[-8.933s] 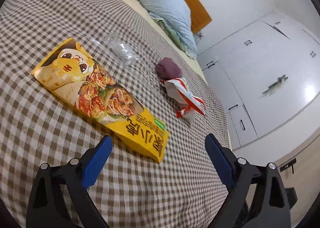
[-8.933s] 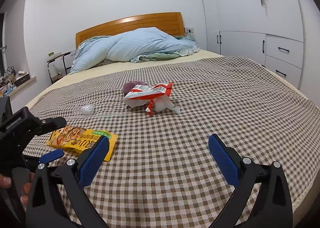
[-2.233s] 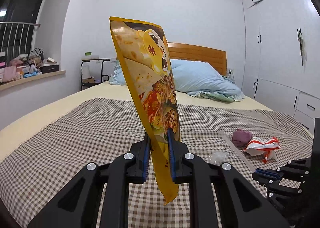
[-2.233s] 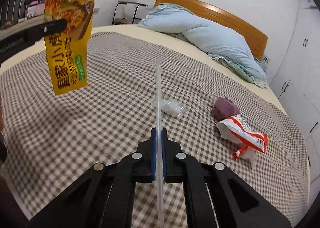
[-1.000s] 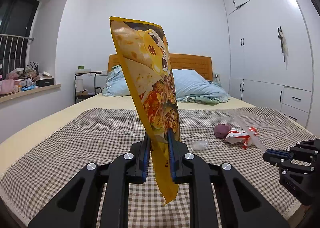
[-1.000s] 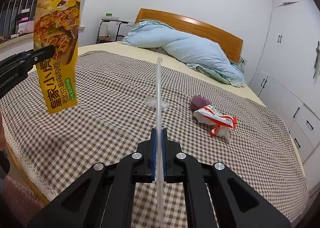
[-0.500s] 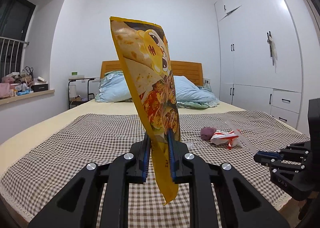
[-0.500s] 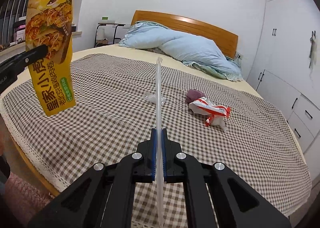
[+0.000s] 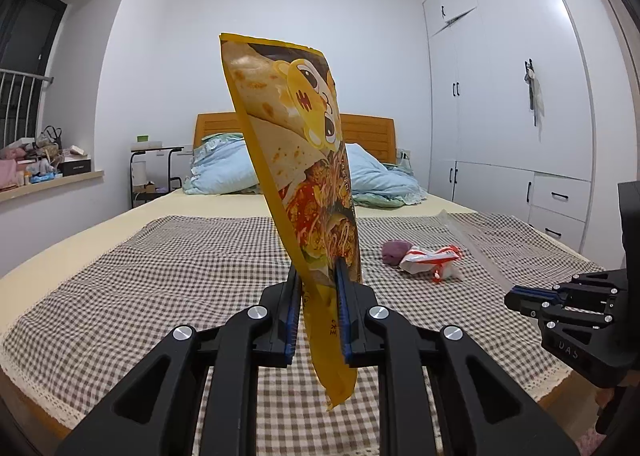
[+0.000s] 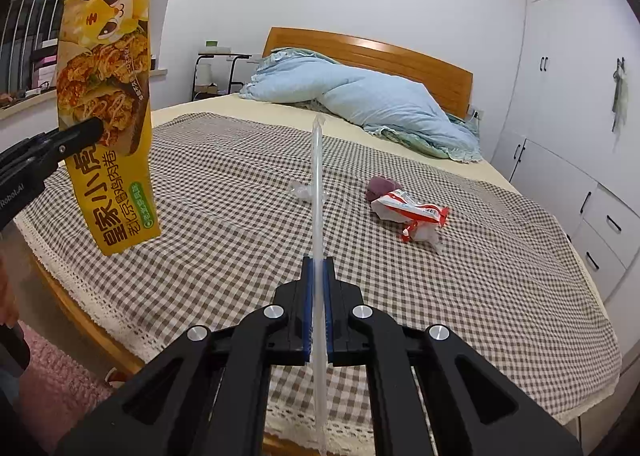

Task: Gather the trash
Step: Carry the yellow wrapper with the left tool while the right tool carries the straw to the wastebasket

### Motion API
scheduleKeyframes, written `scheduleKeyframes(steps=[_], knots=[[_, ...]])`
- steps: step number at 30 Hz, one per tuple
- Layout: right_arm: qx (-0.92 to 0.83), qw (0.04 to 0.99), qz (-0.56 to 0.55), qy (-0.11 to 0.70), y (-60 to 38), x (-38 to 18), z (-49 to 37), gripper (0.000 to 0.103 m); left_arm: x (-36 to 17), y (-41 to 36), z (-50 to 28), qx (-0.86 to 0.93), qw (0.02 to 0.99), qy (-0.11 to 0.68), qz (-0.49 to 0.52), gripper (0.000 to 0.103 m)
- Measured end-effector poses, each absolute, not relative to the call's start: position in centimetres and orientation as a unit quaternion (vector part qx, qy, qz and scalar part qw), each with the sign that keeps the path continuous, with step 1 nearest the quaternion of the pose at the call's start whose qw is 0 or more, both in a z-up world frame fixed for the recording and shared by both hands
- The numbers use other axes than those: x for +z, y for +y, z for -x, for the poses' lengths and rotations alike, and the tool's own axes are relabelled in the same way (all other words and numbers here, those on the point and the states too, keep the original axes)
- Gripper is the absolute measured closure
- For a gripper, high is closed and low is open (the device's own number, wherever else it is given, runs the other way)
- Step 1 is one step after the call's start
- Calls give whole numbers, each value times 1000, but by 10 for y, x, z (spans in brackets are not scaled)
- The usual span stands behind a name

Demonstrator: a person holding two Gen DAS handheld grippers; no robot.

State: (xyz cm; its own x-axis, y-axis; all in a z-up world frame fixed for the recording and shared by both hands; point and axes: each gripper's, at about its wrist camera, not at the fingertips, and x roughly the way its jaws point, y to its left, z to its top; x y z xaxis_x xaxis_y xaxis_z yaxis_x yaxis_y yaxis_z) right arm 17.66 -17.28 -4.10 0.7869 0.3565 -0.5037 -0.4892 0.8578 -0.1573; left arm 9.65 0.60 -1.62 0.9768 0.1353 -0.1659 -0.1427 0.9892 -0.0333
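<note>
Stuff you can't really see

Yellow wrapper blocks the headboard middle; clear scrap is maybe plastic, too small.

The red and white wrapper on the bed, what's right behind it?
A small purple lump sits just behind the red and white wrapper, apparently touching it, on the checkered blanket. The wrapper hides the lump's near side, so I can't tell what it is.

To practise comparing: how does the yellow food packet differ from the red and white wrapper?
The yellow food packet is held upright and off the bed by the left gripper; the red and white wrapper lies on the checked cover. The packet is flat and smooth; the wrapper is crumpled. Both are empty snack packaging.
</note>
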Motion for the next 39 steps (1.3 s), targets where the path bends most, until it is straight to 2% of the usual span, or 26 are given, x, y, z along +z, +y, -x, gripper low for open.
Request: scheduleKeyframes(steps=[39], knots=[[251, 937, 127, 204, -243, -33, -87, 98, -8, -63, -20, 45, 993, 97, -47, 90]])
